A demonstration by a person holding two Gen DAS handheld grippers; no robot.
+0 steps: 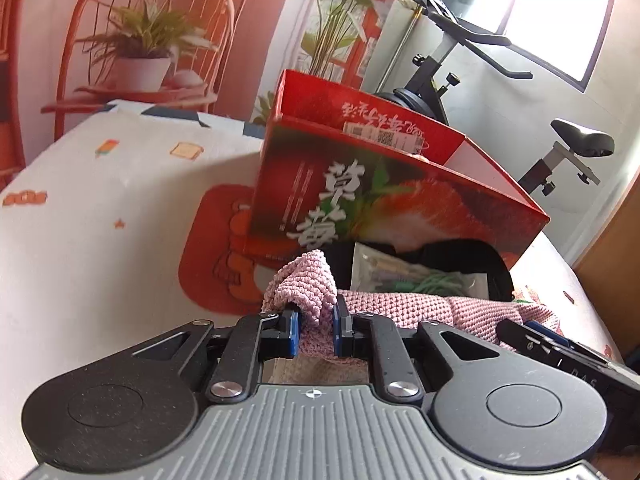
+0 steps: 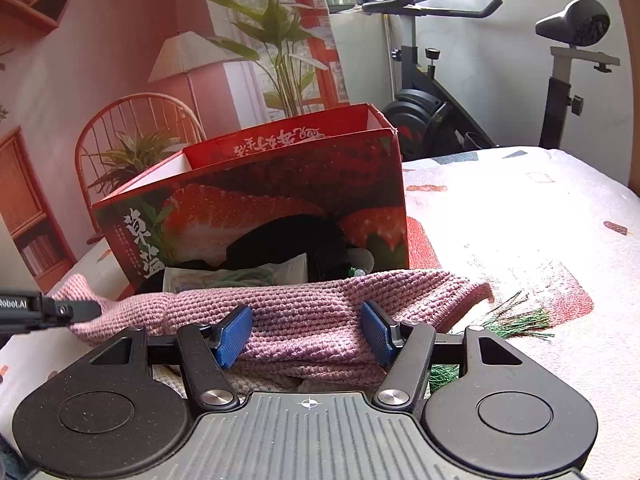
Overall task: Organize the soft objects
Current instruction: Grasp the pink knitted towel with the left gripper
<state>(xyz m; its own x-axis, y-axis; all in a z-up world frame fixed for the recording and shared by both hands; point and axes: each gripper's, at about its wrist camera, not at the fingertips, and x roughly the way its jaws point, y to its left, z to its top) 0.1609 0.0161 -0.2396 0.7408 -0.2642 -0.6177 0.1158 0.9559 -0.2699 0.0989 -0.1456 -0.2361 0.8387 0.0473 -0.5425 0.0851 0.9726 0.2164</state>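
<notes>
Before the box, left tool pinches knit; right tool wide around it. Folding step, likely; next, right must close.

A fold of the pink knitted cloth is pinched between the blue pads of the left gripper; behind it, the red strawberry box is seen on the bed.

Pink knitted cloth on patterned bedcover

Lies stretched in front of the red strawberry-printed cardboard box; one end bunched upward, the remainder draped flat.
</notes>
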